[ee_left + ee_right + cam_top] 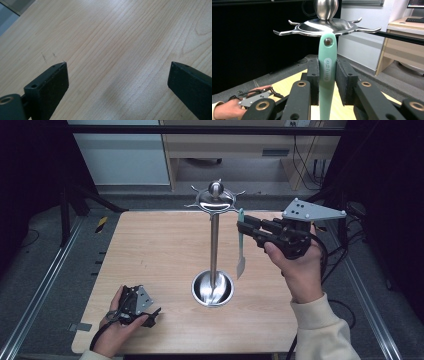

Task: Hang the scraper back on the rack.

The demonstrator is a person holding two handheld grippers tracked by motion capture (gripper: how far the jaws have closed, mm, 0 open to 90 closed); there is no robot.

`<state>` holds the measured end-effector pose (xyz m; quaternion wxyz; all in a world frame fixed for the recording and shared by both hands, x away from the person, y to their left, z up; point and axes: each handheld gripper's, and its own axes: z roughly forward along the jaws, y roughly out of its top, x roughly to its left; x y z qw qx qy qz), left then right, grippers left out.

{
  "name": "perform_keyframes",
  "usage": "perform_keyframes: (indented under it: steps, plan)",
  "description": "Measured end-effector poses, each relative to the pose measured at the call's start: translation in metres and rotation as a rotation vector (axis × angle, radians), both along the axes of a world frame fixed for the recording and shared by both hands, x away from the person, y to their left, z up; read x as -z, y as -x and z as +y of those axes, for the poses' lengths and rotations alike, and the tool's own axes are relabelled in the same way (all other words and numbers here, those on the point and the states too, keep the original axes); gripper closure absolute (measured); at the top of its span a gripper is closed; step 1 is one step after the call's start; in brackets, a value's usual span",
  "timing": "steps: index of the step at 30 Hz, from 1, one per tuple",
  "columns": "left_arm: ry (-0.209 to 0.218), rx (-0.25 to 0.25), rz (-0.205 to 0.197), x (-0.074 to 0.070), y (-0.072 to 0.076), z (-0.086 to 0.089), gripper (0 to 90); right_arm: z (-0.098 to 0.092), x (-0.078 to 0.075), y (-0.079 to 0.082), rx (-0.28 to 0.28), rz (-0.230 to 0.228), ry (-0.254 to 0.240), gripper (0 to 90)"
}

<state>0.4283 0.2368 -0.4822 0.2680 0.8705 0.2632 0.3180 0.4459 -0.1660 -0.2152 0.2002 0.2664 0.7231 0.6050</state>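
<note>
While raised beside the rack [214,215], right gripper [242,226] clamps spatula [241,251] by its handle, blade hanging over table [155,250]; left gripper [150,312] resting near rack's base. Left gripper view: jaws spread wide over bare table [112,50]. Right gripper view: jaws pinching spatula [327,67] just under rack [324,25].

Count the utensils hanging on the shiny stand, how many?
1: a mint-green utensil at a hook on the stand's right side, clamped by the right hand-held gripper. None seen elsewhere.

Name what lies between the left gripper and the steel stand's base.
Only bare wooden table lies between the left gripper and the stand's base, in the high view.
</note>
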Motion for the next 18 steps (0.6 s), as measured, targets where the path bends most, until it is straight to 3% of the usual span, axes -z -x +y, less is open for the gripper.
perform_keyframes:
  steps: [18]
  plan:
    - [-0.002,0.003,0.002,0.0007,0.0001,-0.0007,3.1,0.0038,0.0028,-0.0028,0.0,0.006,0.004,74.1]
